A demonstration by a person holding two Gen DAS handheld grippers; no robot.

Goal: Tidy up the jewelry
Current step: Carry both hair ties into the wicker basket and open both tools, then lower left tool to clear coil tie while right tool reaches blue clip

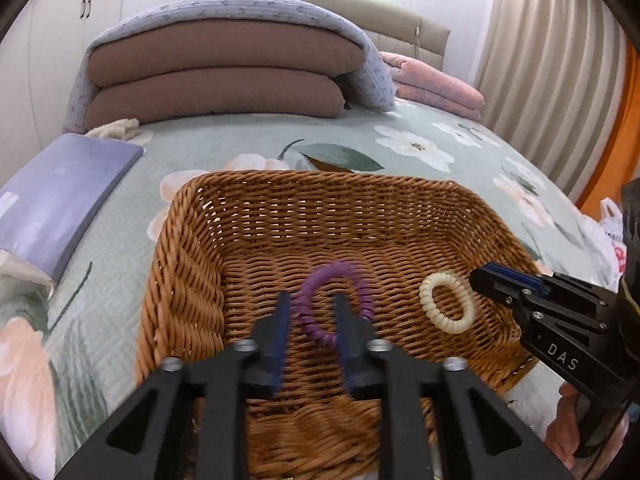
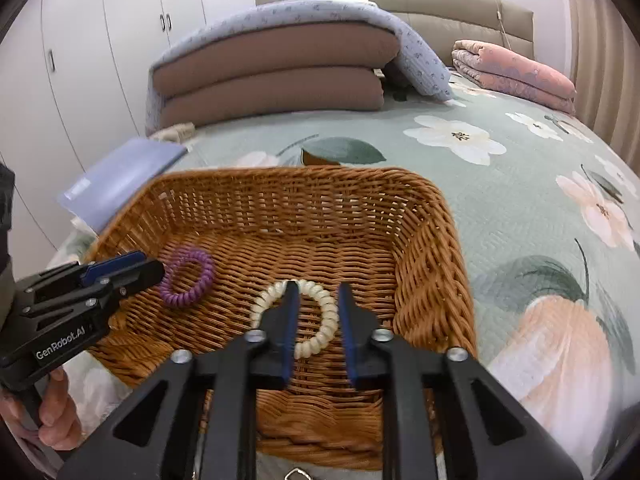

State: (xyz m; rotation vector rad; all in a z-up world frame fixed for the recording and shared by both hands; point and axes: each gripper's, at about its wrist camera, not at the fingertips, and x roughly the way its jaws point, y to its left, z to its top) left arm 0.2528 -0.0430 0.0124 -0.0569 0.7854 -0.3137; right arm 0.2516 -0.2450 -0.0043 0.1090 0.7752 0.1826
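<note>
Both grippers hang parted over the wicker basket — left gripper above the purple coil hair tie, right gripper above the cream one. Drop-off step, I'd say — next comes pulling clear.

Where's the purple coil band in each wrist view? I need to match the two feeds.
Left wrist: purple coil band sits low centre on the basket floor, between the left gripper fingers.
Right wrist: purple coil band lies left of centre.
Shared landmark: cream coil band in the wicker basket.
</note>
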